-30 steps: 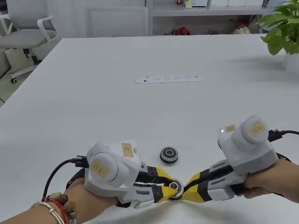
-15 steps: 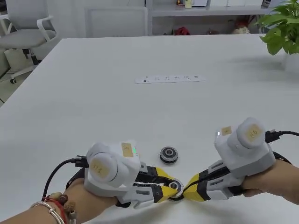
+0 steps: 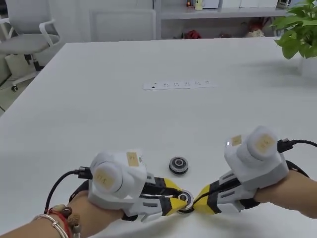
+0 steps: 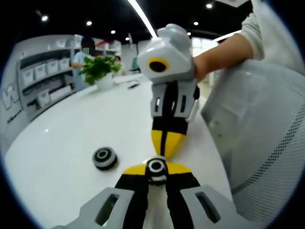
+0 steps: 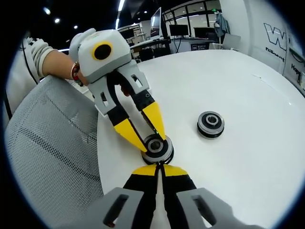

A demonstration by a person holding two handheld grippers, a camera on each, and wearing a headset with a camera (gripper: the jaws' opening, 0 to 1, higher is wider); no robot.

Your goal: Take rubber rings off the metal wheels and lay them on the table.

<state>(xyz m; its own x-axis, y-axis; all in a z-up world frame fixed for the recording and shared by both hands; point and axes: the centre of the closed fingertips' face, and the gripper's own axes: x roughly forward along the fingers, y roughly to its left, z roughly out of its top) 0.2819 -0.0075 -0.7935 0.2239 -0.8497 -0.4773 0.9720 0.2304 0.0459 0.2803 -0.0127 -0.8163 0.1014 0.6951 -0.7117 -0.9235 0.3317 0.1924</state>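
Observation:
A small metal wheel with a black rubber ring (image 3: 185, 198) is held just above the table's near edge, and my left gripper (image 3: 181, 199) is shut on it with its yellow jaws. In the left gripper view the wheel (image 4: 156, 167) sits between the tips of my left gripper (image 4: 157, 170). My right gripper (image 3: 197, 204) comes in from the right, jaws shut, with its tips against the wheel's rim. In the right gripper view the right gripper (image 5: 159, 168) ends right under the wheel (image 5: 157, 149). Whether it pinches the ring I cannot tell. A second ringed wheel (image 3: 179, 165) lies flat on the table just behind.
A white power strip (image 3: 180, 85) lies mid-table. A potted plant (image 3: 299, 29) stands at the far right corner, and an office chair (image 3: 25, 39) is beyond the left edge. The mesh chair back (image 5: 47, 143) is close behind the grippers.
My right gripper has eased a little to the left and down against the held wheel. The left gripper and the second wheel have stayed put.

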